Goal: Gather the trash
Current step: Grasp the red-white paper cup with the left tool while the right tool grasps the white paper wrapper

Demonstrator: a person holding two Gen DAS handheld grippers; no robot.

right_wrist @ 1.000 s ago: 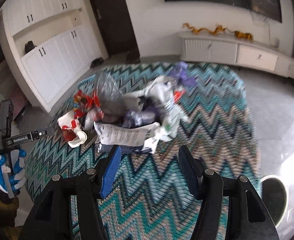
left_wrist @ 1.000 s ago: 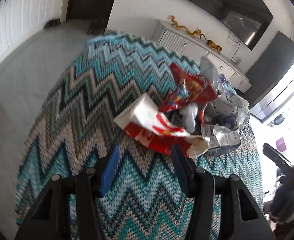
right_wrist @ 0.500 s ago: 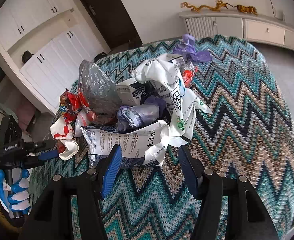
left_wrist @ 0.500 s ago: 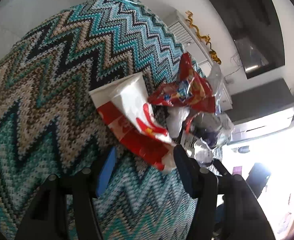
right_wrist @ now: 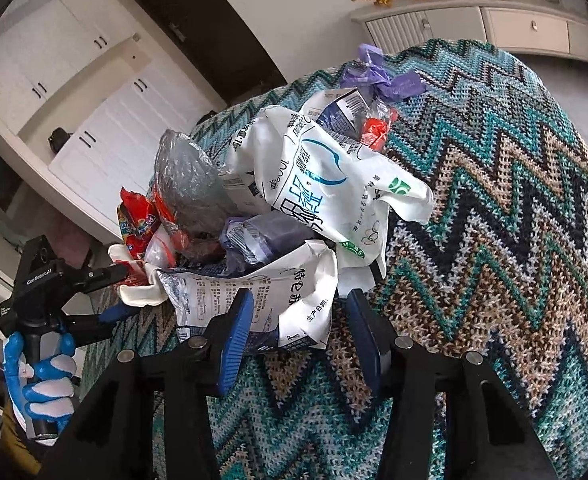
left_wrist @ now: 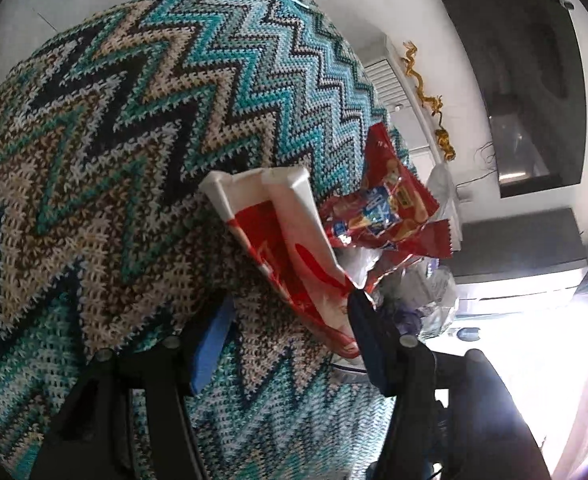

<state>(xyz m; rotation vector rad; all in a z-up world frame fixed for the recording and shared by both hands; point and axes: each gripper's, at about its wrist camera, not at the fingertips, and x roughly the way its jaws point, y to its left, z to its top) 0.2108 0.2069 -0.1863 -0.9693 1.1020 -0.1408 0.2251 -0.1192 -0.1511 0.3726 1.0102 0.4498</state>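
A heap of trash lies on a table under a zigzag knitted cloth (right_wrist: 494, 200). At its near side in the left wrist view is a flattened red-and-white carton (left_wrist: 277, 220), with a red snack wrapper (left_wrist: 386, 208) behind it. My left gripper (left_wrist: 289, 332) is open, the carton's lower end between its jaws against the right finger. In the right wrist view my right gripper (right_wrist: 300, 332) is closing around the lower edge of a white printed bag (right_wrist: 253, 292); the right pad stands clear of it. A gloved hand (right_wrist: 37, 376) holds the left gripper (right_wrist: 117, 292).
The heap also holds a large white bag with blue print (right_wrist: 322, 184), a grey plastic bag (right_wrist: 185, 184) and a purple bag (right_wrist: 378, 76). White cabinets (right_wrist: 105, 140), a dark door (right_wrist: 197, 20) and a low sideboard (right_wrist: 494, 28) stand beyond the table.
Both grippers came down and closer to the heap. The left one rolled and now straddles the carton's end. The right jaws narrowed around the white bag's edge.
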